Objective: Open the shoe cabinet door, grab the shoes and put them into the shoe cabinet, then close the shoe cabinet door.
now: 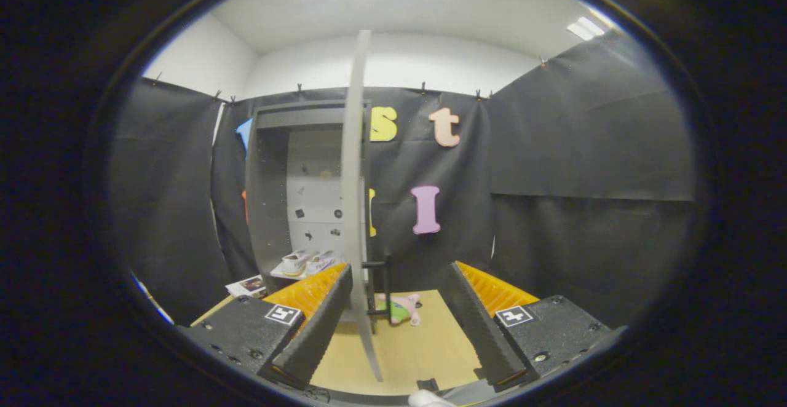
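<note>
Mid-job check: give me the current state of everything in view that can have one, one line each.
shoe cabinet: open, interior visible.
cabinet door: swung open, seen edge-on, running between the gripper's fingers.
door handle: black bar on the door's far side, not gripped.
shoes: white pair, upright side by side on the cabinet's bottom shelf.
gripper: open, fingers either side of the door edge; contact unclear.
plush toy: lying on the wooden surface beyond the fingers.

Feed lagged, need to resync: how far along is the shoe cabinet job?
Done: door is open, and shoes sit inside the cabinet. In hand: the open gripper has the door's edge between its fingers, not clamped. Left: close the door.
</note>
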A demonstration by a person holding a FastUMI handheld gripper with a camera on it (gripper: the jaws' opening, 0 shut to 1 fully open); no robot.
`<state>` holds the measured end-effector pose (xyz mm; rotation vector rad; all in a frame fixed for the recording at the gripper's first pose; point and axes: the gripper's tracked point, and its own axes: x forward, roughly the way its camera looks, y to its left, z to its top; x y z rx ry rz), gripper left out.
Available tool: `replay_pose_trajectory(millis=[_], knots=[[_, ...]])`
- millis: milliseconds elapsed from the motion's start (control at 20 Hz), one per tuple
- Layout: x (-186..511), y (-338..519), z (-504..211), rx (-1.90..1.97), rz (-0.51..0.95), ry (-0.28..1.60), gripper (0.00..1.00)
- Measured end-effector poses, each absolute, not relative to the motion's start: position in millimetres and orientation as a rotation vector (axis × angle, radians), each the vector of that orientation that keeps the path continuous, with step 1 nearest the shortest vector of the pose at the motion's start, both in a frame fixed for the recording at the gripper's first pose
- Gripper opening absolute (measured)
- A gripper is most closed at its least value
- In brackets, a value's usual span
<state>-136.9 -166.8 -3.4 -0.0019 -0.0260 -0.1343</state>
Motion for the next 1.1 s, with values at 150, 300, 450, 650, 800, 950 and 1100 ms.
replay_pose_trajectory(millis=[150,300,450,650,800,950,1100], knots=[[-110.9,-201.8,-11.2,0.001,-0.113,-0.018,1.00],[-78.1,-223.0,-22.9,0.015,-0.052,0.027,1.00],[-47.9,-211.4,-40.2,0.044,0.037,0.079,1.00],[-43.0,-199.0,-42.4,0.006,0.086,0.082,1.00],[-42.9,-186.4,-40.2,-0.018,0.083,0.074,0.98],[-43.9,-181.1,-41.1,-0.017,0.046,0.078,0.96],[-47.7,-166.1,-42.2,-0.016,0.017,0.073,0.96]])
